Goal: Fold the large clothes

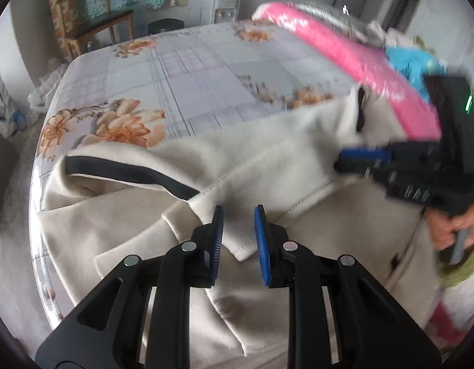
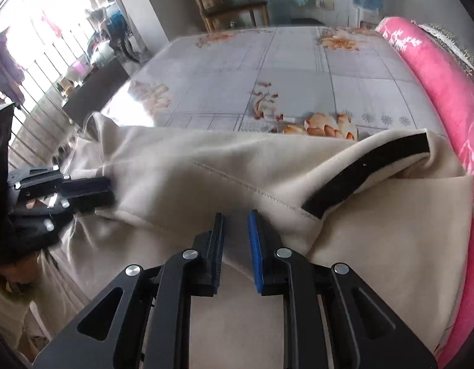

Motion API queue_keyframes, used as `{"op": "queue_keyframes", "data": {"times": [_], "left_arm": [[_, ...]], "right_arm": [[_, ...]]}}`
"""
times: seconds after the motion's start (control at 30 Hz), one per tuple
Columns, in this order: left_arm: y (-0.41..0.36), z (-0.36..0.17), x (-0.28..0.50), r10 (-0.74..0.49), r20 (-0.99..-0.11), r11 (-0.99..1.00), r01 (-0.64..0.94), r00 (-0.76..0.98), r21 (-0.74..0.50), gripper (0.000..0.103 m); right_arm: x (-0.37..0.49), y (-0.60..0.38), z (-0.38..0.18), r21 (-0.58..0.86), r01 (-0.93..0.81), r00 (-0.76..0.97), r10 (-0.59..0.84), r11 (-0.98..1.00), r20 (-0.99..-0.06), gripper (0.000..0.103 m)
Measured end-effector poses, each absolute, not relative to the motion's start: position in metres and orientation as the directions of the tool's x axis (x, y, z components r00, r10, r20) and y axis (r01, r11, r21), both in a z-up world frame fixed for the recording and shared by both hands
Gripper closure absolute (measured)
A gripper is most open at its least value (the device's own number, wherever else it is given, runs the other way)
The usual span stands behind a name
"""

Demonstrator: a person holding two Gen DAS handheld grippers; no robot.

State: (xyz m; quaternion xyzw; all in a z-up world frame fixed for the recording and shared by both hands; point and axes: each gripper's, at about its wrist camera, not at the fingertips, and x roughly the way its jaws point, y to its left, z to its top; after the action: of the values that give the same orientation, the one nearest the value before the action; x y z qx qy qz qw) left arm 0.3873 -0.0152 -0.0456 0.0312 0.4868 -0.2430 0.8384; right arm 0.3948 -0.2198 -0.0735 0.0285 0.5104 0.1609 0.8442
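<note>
While the left gripper [image 1: 238, 212] straddles a fold without pinching and the right gripper [image 2: 235, 215] hangs narrowly parted (empty), the cream coat [image 1: 267, 166] sprawled across the bed [image 1: 206, 70] toward twelve o'clock could slip unfolded.

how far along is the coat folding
Early to midway, by the look of it. Done: the cream coat lies on the floral sheet with one part already turned over itself. In hand: the left gripper has a folded cream edge between its narrowly parted fingers, while the right gripper hovers over the cloth near the black trim. Left: the coat is still wide and rumpled, not a compact stack.
</note>
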Motion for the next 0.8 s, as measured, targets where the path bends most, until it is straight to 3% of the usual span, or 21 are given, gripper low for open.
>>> {"op": "queue_keyframes", "data": {"times": [0.07, 0.13, 0.17, 0.27, 0.33, 0.47, 0.53, 0.63, 0.73, 0.8], "left_arm": [[-0.006, -0.034, 0.394, -0.436, -0.799, 0.872, 0.414, 0.414, -0.261, 0.082], [-0.007, -0.028, 0.401, -0.422, -0.792, 0.883, 0.400, 0.442, -0.247, 0.082], [-0.010, -0.027, 0.405, -0.400, -0.795, 0.892, 0.393, 0.457, -0.223, 0.082], [-0.023, -0.039, 0.413, -0.325, -0.826, 0.913, 0.379, 0.460, -0.149, 0.082], [-0.030, -0.055, 0.416, -0.245, -0.856, 0.929, 0.364, 0.456, -0.072, 0.082], [-0.033, -0.055, 0.405, -0.208, -0.847, 0.925, 0.379, 0.489, -0.008, 0.081], [-0.029, -0.046, 0.400, -0.186, -0.851, 0.928, 0.372, 0.492, 0.011, 0.081], [-0.009, -0.024, 0.384, -0.105, -0.840, 0.944, 0.319, 0.533, 0.085, 0.080], [0.032, 0.002, 0.352, -0.119, -0.814, 0.964, 0.262, 0.569, 0.043, 0.078], [0.058, 0.011, 0.327, -0.121, -0.799, 0.976, 0.218, 0.589, 0.012, 0.075]], "right_arm": [[0.395, -0.224, -0.069, 0.230, -0.216, 0.405, 0.301, 0.949, -0.863, 0.086], [0.393, -0.228, -0.054, 0.244, -0.204, 0.427, 0.310, 0.948, -0.849, 0.086], [0.392, -0.229, -0.049, 0.247, -0.205, 0.448, 0.315, 0.947, -0.837, 0.085], [0.395, -0.227, -0.036, 0.205, -0.194, 0.511, 0.278, 0.959, -0.813, 0.067], [0.401, -0.227, -0.047, 0.177, -0.187, 0.501, 0.249, 0.966, -0.829, 0.064], [0.396, -0.219, -0.067, 0.047, -0.221, 0.484, 0.152, 0.974, -0.862, 0.064], [0.385, -0.218, -0.059, -0.023, -0.190, 0.477, 0.072, 0.982, -0.876, 0.057], [0.359, -0.231, -0.042, 0.021, -0.157, 0.469, 0.093, 0.987, -0.878, 0.057], [0.320, -0.242, -0.021, 0.066, -0.133, 0.493, 0.124, 0.989, -0.861, 0.055], [0.301, -0.245, -0.011, 0.105, -0.143, 0.500, 0.164, 0.984, -0.850, 0.047]]}}
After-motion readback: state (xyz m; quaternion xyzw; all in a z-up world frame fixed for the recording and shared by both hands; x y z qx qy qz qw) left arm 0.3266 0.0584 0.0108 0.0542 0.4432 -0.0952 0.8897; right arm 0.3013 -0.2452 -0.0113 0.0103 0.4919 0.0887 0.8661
